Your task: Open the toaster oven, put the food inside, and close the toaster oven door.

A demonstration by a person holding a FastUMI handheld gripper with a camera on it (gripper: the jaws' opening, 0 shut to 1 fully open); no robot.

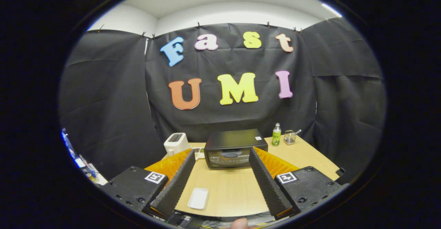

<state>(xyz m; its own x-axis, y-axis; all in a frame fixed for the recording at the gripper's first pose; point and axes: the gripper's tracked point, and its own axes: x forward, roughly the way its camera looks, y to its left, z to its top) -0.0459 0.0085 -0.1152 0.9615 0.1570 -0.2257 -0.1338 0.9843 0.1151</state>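
Table (303, 156) edge near; gripper (222, 151) spread wide before closed toaster oven (234, 148).

I can't make out what lies behind the toaster oven (231, 156) door glass; the gripper (222, 177) fingers' bases are cut off, and the small holder (290, 137) contents are too tiny.

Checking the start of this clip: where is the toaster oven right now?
In the gripper view the toaster oven sits on the wooden table, door closed, beyond the open gripper, between a white toaster and a green bottle.
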